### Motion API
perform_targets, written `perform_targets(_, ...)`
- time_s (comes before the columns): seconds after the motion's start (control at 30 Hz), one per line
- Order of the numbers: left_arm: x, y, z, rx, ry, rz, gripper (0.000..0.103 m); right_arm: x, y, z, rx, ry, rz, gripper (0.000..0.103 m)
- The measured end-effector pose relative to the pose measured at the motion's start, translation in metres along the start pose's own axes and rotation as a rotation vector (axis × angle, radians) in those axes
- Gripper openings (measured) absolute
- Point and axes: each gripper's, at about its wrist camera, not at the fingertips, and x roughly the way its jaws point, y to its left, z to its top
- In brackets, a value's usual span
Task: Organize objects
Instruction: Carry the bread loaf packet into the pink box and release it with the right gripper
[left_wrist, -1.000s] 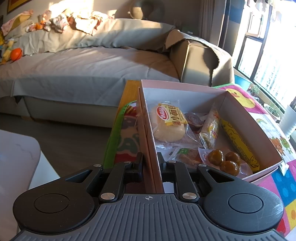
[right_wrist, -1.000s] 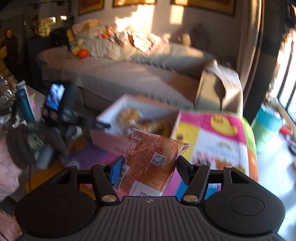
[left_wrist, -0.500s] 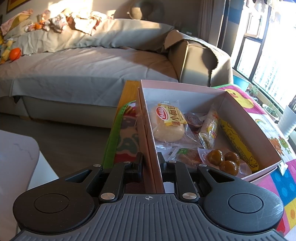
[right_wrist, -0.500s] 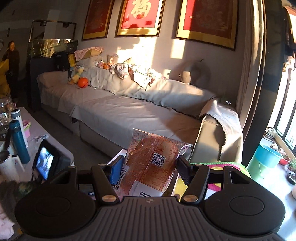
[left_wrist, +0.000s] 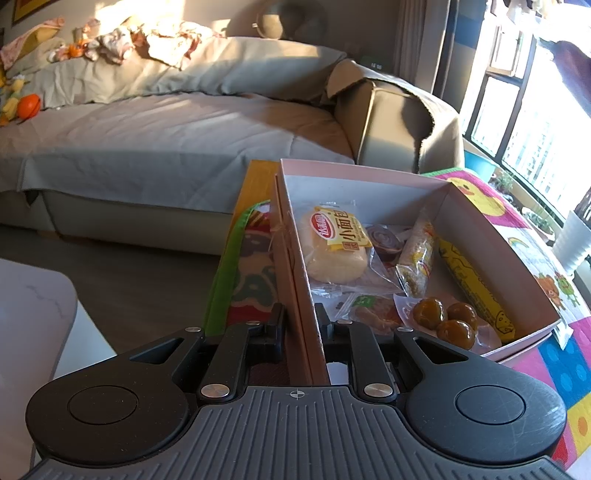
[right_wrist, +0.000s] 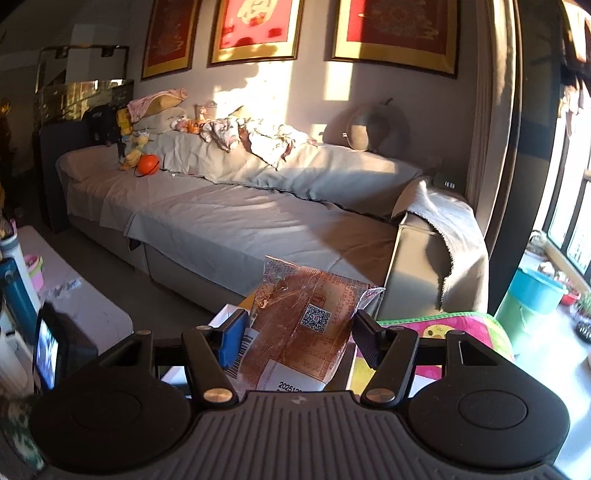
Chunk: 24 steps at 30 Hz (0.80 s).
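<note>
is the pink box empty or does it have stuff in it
Not empty. The open pink box holds wrapped snacks: a bun, three brown eggs and a yellow stick pack.

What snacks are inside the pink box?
The box holds a wrapped bun, three brown balls, a yellow stick and more packets. Whatever lies under them is covered.

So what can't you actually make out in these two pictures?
- Right wrist view: the snack packet bottom and date print are cut off by the tool body.
- Right wrist view: the pink box is nearly all hidden behind the packet and fingers.
- Left wrist view: the small wrapped snacks have labels too small to read.
- Left wrist view: the box wall base disappears behind the tool.
</note>
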Motion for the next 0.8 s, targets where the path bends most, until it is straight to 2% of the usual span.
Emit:
perform_targets(0.37,0.001,0.000,-0.001,0.004,0.000,0.001,0.018,0.049,0.001,0.004,0.056,0.039,0.012,0.063)
perform_targets(0.4,0.001,-0.001,-0.001,0.004,0.000,0.001,0.018,0.054,0.000,0.004,0.067,0.041,0.012,0.064)
perform_targets(0.47,0.001,-0.001,-0.001,0.005,0.000,0.001,0.018,0.060,-0.003,0.002,0.090,0.051,0.008,0.073)
perform_targets(0.6,0.000,0.000,-0.002,0.006,-0.001,0.003,0.018,0.061,-0.011,-0.005,0.101,0.057,0.004,0.077)
perform_targets(0.8,0.000,0.000,-0.002,0.006,0.000,0.004,0.018,0.053,-0.037,-0.020,0.133,0.076,-0.052,0.082)
